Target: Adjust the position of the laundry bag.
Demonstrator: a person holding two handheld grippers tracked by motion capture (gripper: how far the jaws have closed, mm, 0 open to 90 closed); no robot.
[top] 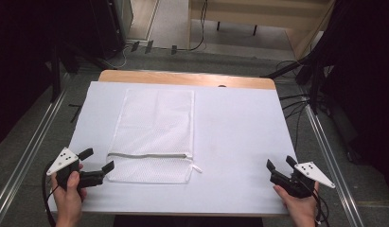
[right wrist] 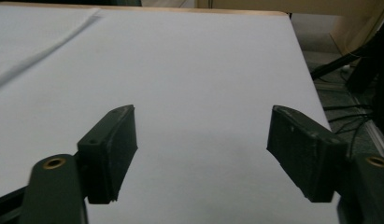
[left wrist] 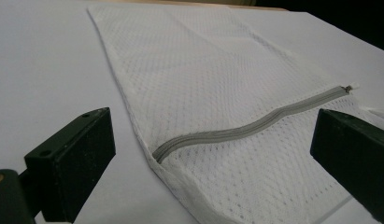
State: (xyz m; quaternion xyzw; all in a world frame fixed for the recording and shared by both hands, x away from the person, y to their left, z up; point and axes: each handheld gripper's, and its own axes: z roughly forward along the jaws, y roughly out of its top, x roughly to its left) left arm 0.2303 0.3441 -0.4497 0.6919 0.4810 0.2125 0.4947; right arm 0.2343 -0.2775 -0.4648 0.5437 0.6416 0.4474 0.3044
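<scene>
Left gripper (top: 97,161) jaws spread wide, empty, aimed at the near-left corner of the mesh bag (top: 154,135). Right gripper (top: 279,164) likewise wide, empty, well apart from the bag. Bag flat on white table (top: 239,142), grey zipper (left wrist: 255,123) closed.

One white mesh bag (top: 154,135) lying on one table (top: 239,142), one grey zipper (top: 148,155) running across bag; two grippers showing, left gripper (top: 98,161) and right gripper (top: 279,164), each being held by one hand: left hand (top: 69,195), right hand (top: 298,205)
</scene>
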